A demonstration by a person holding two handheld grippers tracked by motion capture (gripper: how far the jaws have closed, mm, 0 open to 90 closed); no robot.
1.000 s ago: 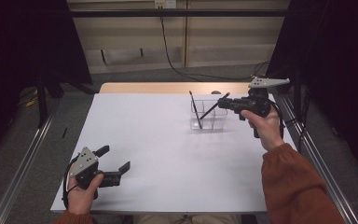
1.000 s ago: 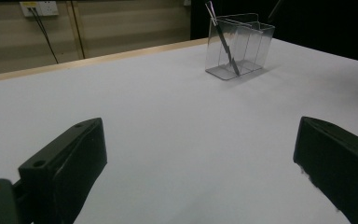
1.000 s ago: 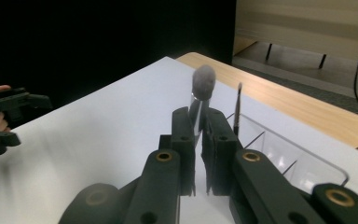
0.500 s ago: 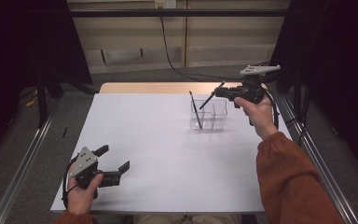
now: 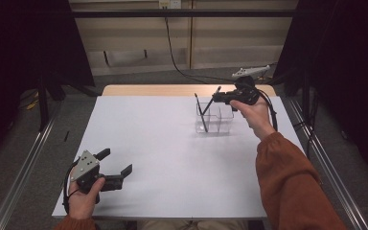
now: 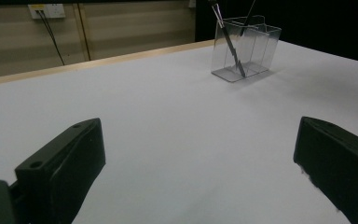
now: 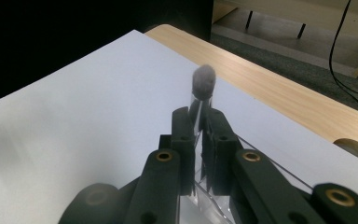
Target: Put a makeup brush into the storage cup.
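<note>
Right gripper (image 5: 219, 98) up over the far right part of the white table (image 5: 172, 158), jaws pinched together on a thin dark brush (image 7: 203, 93); bristled tip of that brush poking out just past the jaws in the right gripper view, blurred; in the high view, same brush (image 5: 212, 99) slanting down from the gripper toward the clear holder (image 5: 215, 120); whether its lower end is inside the holder, impossible to tell. Clear holder standing upright on the table, near the far right edge, split into compartments; a second dark brush (image 5: 201, 113) leaning inside it, top tilted to the left, lower end down in the left compartment; in the left gripper view, same holder (image 6: 254, 51) with both dark stems rising from its top. Left gripper (image 5: 117, 167) low at the near left corner of the table, jaws spread wide apart, nothing between them; well apart from the holder.
</note>
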